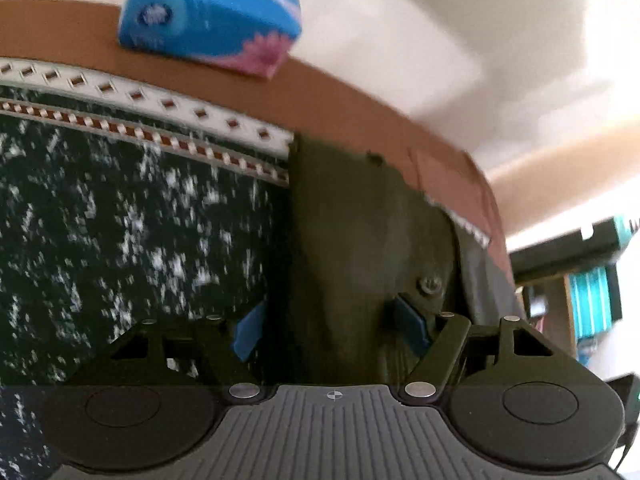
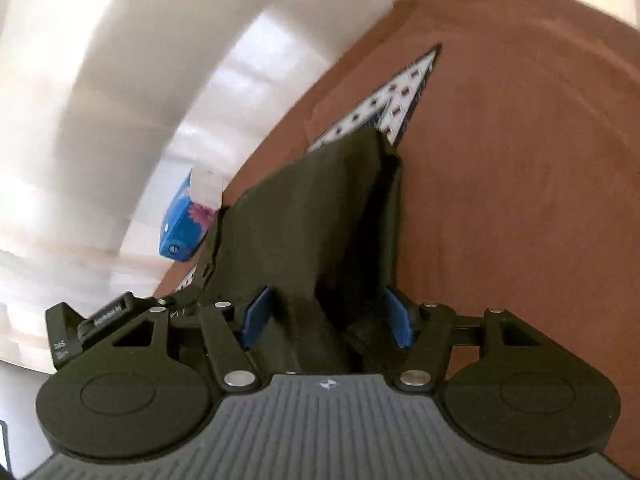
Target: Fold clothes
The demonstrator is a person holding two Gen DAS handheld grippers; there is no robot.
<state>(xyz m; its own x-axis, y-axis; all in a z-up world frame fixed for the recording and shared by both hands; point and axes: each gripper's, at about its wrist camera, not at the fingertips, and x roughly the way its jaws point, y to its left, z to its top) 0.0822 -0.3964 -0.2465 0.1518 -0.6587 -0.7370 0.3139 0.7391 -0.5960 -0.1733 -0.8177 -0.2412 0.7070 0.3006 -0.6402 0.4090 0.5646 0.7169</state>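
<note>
A dark patterned cloth [image 1: 132, 240], speckled with white and bordered by a band of red and white diamonds, is lying across the left part of the brown table [image 1: 340, 92] in the left wrist view. A blue tissue box [image 1: 212, 16] with a pink flower print is sitting near the table's far edge, beyond the cloth's border. To the right of the speckled cloth, an olive-green garment [image 1: 360, 240] with a visible button is stretching from the table's far edge towards the camera, running between the blue pads of the left gripper [image 1: 332, 330]. Its jaws are standing fairly wide, with the garment between them; whether the pads are pressing it cannot be told. Blurred shelving is showing at the far right, past the table's right edge.

In the right wrist view, the tissue box is appearing at the left, at the table's edge, against a pale blurred room. The right gripper [image 2: 326, 322] is carrying a bunched fold of the olive-green garment between its blue pads, jaws partly spread around the cloth, the fabric rising in a ridge away from the camera. A corner of the diamond-bordered cloth is poking out beyond the garment, and bare brown table is filling the right side.
</note>
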